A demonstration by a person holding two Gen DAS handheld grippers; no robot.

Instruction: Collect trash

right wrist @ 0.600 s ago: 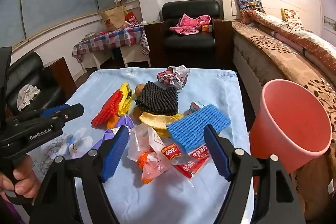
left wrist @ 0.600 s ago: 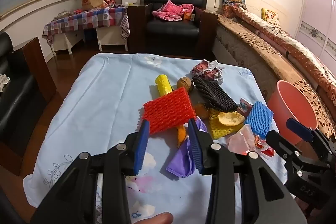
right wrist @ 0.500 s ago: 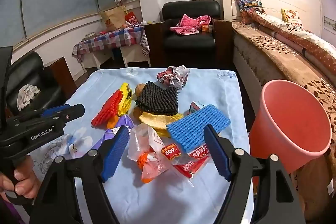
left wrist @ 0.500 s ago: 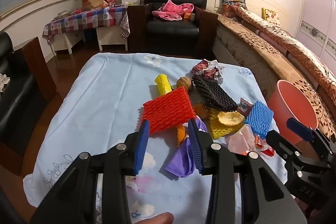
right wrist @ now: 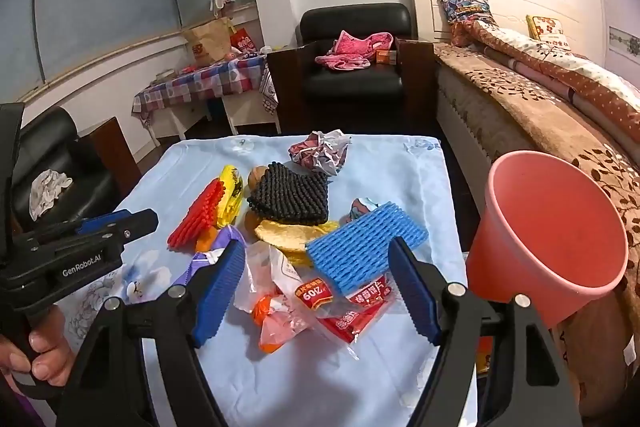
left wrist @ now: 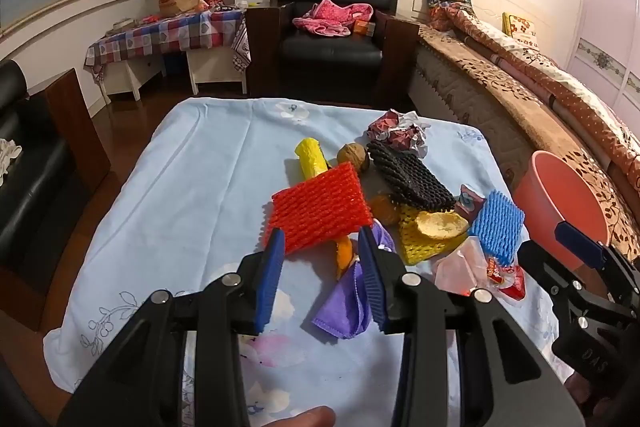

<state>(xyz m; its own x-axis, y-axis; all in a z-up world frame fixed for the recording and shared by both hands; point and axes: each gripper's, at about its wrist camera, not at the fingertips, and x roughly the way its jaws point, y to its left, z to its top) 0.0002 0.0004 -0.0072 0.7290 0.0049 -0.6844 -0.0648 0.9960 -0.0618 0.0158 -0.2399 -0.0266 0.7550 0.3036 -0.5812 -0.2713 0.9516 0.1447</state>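
Note:
Trash lies in a heap on the table's light blue cloth (left wrist: 168, 211). A red foam net (left wrist: 316, 209) sits just beyond my left gripper (left wrist: 322, 279), which is open and empty above a purple wrapper (left wrist: 344, 303). Around it are a yellow roll (left wrist: 310, 157), a walnut (left wrist: 353, 155), a black foam net (left wrist: 408, 175) and crumpled paper (left wrist: 398, 133). My right gripper (right wrist: 316, 291) is open over a clear snack wrapper (right wrist: 280, 291) and a red packet (right wrist: 352, 311), with a blue foam net (right wrist: 360, 247) just past them. A pink bucket (right wrist: 556, 231) stands at the table's right edge.
A person's hand (right wrist: 44, 351) holds the left gripper's handle at the near left. A bed with a brown patterned cover (right wrist: 532, 115) runs along the right. A black armchair (left wrist: 332, 43) and a table with a checked cloth (left wrist: 168, 39) stand beyond the far edge.

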